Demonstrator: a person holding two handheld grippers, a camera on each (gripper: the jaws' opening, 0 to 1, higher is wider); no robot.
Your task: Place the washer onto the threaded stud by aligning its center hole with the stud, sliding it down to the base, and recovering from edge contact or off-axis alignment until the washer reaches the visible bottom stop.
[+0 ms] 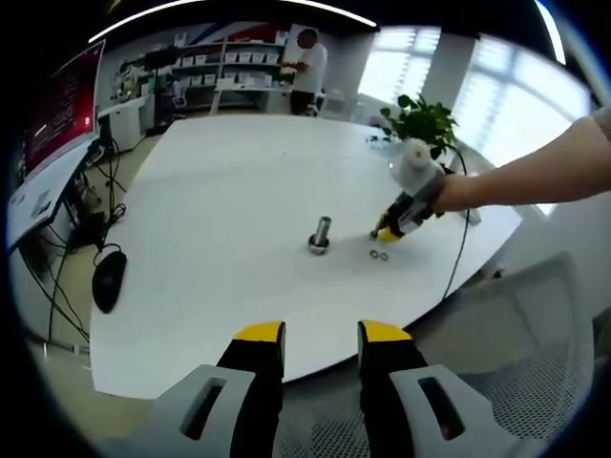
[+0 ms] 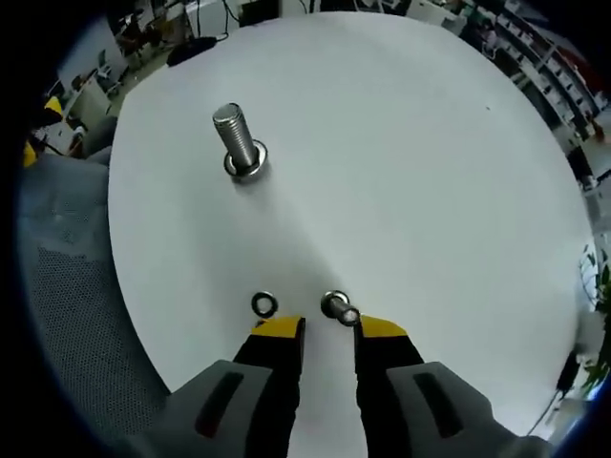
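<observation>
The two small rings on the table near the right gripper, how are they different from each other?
The left washer lies flat and alone, its hole open, just ahead of the right gripper's left jaw. The right washer looks thicker or stacked, with a second small piece against it, near the right jaw. Both are small metal rings on the white table, apart from the threaded stud, and neither is gripped.

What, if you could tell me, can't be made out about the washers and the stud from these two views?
- Right claw: whether it touches either washer; the near washer lies just past its tips.
- Second washer: flat or tilted; glare blurs it.
- Stud base: whether a washer already sits there; too small.
- Left gripper view: the washers are tiny.
</observation>
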